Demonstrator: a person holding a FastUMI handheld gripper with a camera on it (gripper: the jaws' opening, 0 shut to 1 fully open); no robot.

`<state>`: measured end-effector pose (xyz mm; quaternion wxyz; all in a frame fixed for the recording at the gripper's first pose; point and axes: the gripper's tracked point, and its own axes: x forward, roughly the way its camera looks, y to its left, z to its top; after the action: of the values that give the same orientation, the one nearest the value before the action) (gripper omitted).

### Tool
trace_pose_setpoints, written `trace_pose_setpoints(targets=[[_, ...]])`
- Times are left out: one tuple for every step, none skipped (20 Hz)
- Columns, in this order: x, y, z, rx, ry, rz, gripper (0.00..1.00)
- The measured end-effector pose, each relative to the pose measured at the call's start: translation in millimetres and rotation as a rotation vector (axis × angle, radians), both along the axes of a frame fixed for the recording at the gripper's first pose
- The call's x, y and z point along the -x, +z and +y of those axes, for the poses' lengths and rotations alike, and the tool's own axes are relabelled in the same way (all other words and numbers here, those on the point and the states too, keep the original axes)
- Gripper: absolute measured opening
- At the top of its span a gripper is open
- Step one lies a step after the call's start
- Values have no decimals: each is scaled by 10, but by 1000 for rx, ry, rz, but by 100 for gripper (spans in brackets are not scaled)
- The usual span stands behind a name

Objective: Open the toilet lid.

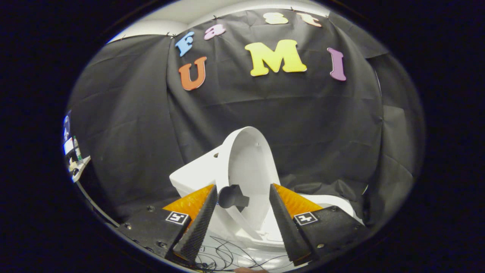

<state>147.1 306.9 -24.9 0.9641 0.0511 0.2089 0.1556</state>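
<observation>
the lid (248, 167) stands raised upright against the tank (195, 172), just ahead of and between the fingers of the gripper (242, 191), which are spread apart holding nothing.

Toilet lid (248, 163): smooth, glossy white plastic. Booth wall (132, 125): matt black cloth, creased. Gripper (242, 197) fingers (199, 223): ridged texture, spread apart.

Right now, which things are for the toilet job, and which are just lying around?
For the job:
toilet lid, standing raised
dark knob on the lid
toilet tank
claw, open, fingers either side of the lid

Just lying about:
thin wires below the fingers
clutter beside the black cloth
</observation>
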Motion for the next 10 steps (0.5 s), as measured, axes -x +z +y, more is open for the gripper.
trace_pose_setpoints(targets=[[35,78,-107,1,-6,-21,92],[62,143,-220,3,-17,-44,95],[86,207,-327,4,-25,-65,97],[108,254,-439,4,-39,-81,97],[134,307,-537,0,-49,-97,96],[166,350,-643,-4,-62,-112,96],[191,401,-747,-6,-73,-126,96],[209,449,-845,-10,-87,-142,97],[241,503,-946,-17,-99,-158,97],[265,528,-1038,-23,-110,-174,97]])
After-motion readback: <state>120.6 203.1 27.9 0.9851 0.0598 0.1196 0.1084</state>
